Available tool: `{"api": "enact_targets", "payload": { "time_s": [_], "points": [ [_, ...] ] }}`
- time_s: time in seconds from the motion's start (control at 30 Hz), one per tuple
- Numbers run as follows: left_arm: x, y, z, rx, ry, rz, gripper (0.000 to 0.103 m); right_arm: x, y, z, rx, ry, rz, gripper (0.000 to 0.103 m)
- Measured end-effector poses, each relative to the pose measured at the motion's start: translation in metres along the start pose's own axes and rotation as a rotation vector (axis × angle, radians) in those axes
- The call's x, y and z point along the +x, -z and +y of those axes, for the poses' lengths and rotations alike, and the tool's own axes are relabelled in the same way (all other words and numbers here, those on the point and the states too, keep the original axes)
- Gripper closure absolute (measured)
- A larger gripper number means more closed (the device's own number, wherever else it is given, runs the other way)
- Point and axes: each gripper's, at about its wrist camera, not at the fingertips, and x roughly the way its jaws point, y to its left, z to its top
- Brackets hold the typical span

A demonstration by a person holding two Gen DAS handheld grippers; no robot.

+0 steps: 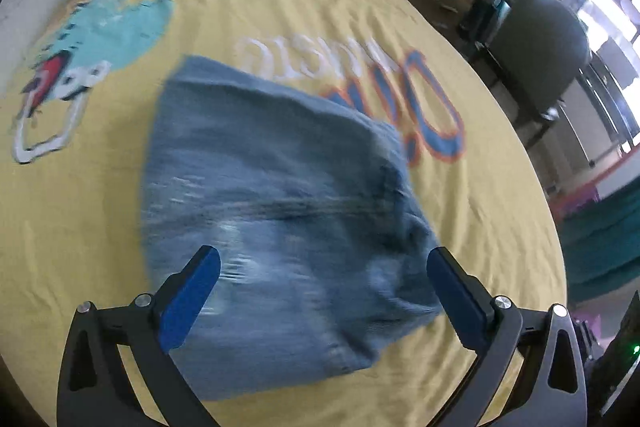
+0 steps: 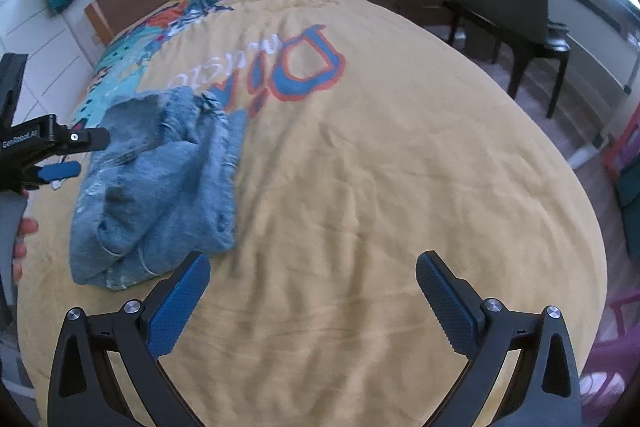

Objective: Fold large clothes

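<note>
Your left gripper (image 1: 324, 291) and right gripper (image 2: 312, 295) both hang spread and empty, the folded jeans (image 2: 160, 187) lie on the yellow bedspread (image 2: 360, 187) under your left, and a careless regrasp could snag one layer and undo the bundle.

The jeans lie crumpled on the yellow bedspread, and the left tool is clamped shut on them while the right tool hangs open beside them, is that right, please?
Not quite: the left tool is open, not clamped. The left wrist view shows its blue fingers spread wide over the jeans, gripping nothing. The rest holds: the jeans lie crumpled on the yellow bedspread, and the right tool hangs open beside them.
</note>
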Motion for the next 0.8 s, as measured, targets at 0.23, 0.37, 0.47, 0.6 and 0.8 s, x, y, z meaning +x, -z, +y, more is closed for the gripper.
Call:
{"api": "enact_targets", "payload": {
  "time_s": [0.23,0.37,0.47,0.6,0.8],
  "points": [
    [-0.035,0.024,0.071,-0.043,-0.098,-0.037,0.001,0.021,-0.052,0.065,-0.108,-0.051,0.077,0.000],
    [-0.048,0.048,0.100,-0.062,-0.129,-0.039,0.001,0.049,-0.087,0.107,-0.160,-0.079,0.144,0.003],
    [-0.053,0.063,0.113,-0.059,-0.147,-0.038,0.001,0.070,-0.103,0.141,-0.212,-0.079,0.201,0.004],
    [-0.050,0.074,0.118,-0.061,-0.137,-0.026,0.001,0.108,-0.099,0.179,-0.269,-0.070,0.323,0.004],
    [-0.043,0.083,0.116,-0.041,-0.113,-0.010,0.001,0.135,-0.060,0.178,-0.302,-0.013,0.409,0.004]
  ]
}}
